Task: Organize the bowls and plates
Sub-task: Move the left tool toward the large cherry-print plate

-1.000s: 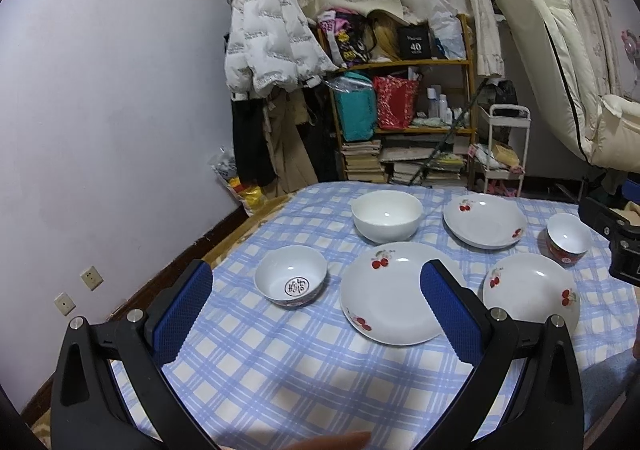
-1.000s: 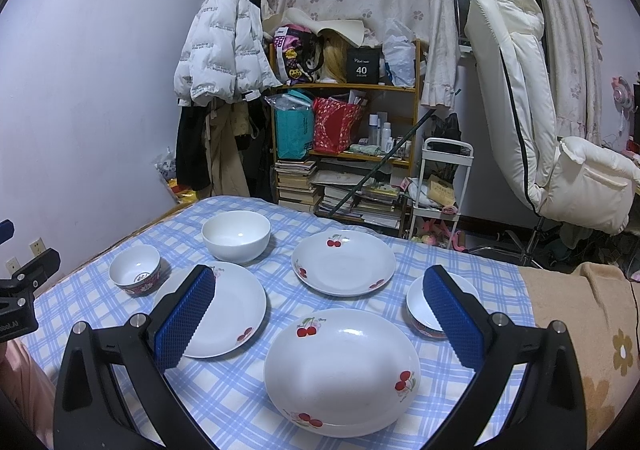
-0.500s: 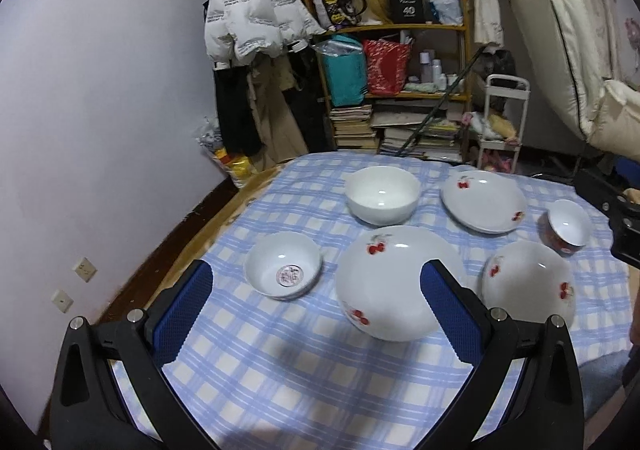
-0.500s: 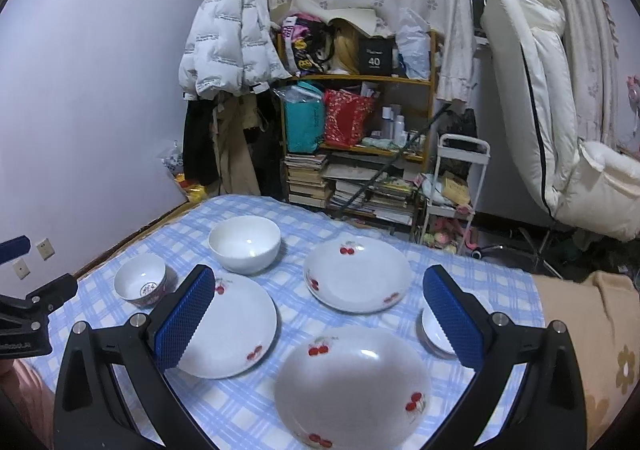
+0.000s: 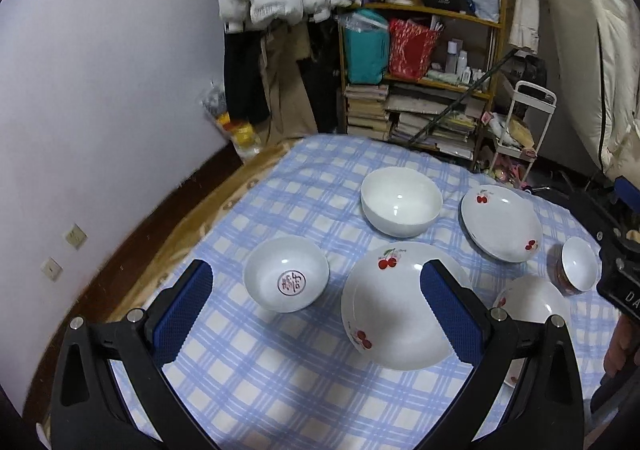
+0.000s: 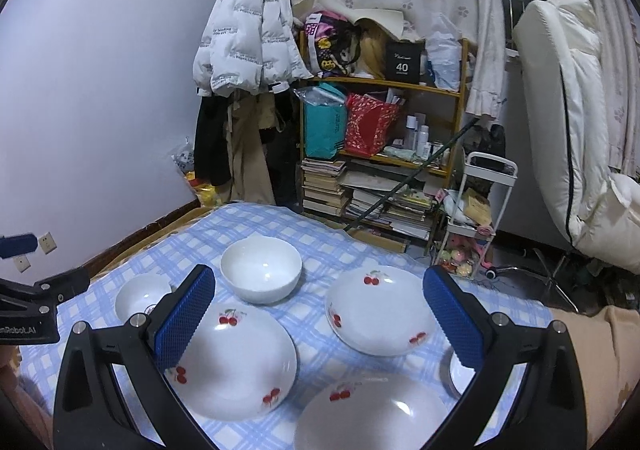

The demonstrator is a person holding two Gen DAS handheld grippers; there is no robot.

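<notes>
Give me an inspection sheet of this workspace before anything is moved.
Surface: table under a blue checked cloth.
Job's things: three cherry plates, one plain white bowl, two small patterned bowls; all separate, none stacked.
Clutter: nothing seen on the cloth.
Grippers: left gripper open, empty, above the table; right gripper likewise.
Cables: nothing seen.
Surroundings: crowded shelf, white jacket, white chair.
</notes>
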